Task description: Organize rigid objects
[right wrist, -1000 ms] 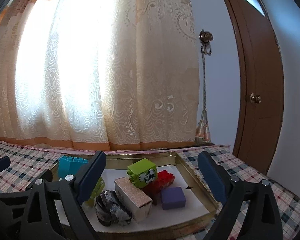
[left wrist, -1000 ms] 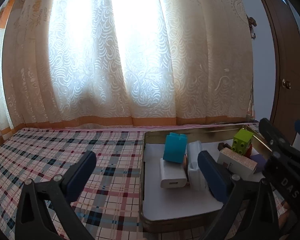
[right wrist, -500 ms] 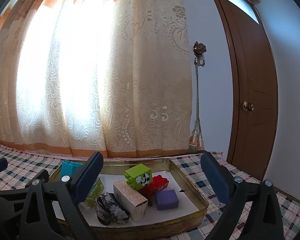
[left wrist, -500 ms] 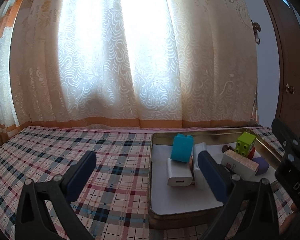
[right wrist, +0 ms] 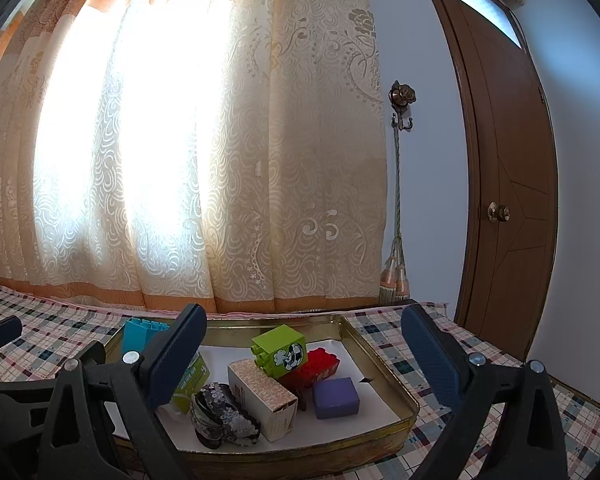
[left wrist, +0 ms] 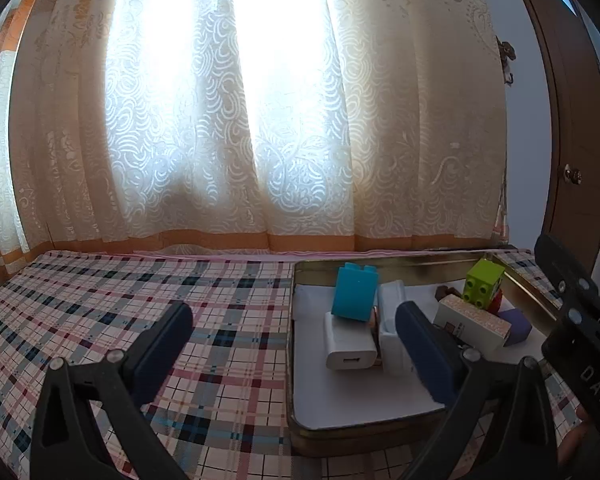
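R view only: purple block [right wrist: 335, 397].

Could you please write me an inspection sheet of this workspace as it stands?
Surface: plaid tablecloth; gold tray with white liner on it.
Job's things: in the tray, blue block leaning on white charger, green block atop red block, purple block, patterned box, sequinned item.
Clutter: nothing seen outside the tray.
Grippers: left hand-held gripper open, empty; right hand-held gripper open, empty.
Cables: nothing seen.
Surroundings: backlit curtain, wooden door, tassel tie-back.
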